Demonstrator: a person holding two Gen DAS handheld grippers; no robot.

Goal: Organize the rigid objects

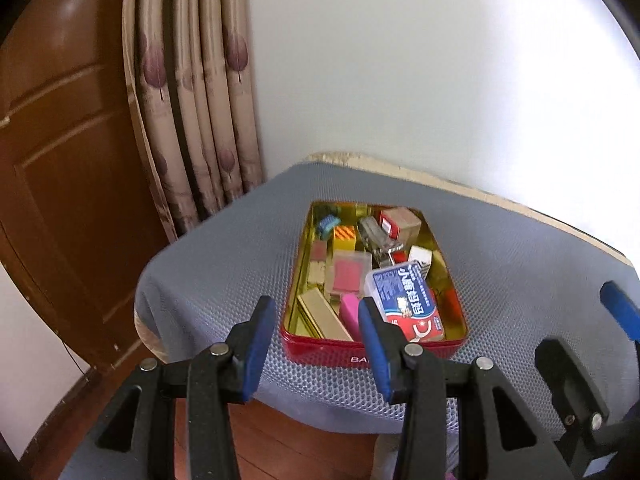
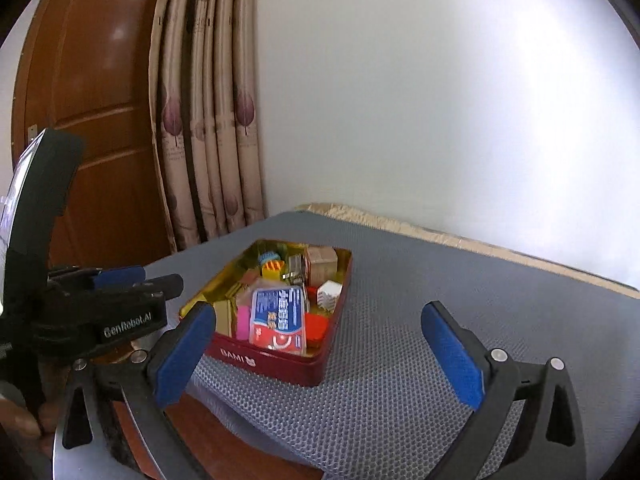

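A red tin (image 1: 320, 347) with a gold inside sits on a grey mesh mat (image 1: 224, 280) and holds several small items. On top lies a blue and red floss box (image 1: 408, 300), with a pink eraser (image 1: 352, 316) beside it and a brown carton (image 1: 402, 220) at the back. My left gripper (image 1: 316, 342) hovers just in front of the tin's near wall, its blue pads a little apart with nothing between them. My right gripper (image 2: 320, 356) stands wide open and empty at the tin's (image 2: 272, 364) near right corner. The floss box (image 2: 278, 316) shows there too.
The mat (image 2: 400, 320) covers a table with a pale edge (image 2: 480, 246) against a white wall. A curtain (image 1: 192, 120) and a brown door (image 1: 60, 160) stand to the left. Wooden floor (image 1: 280, 440) lies below the table's near edge. A hand (image 2: 18, 420) holds the left gripper's body.
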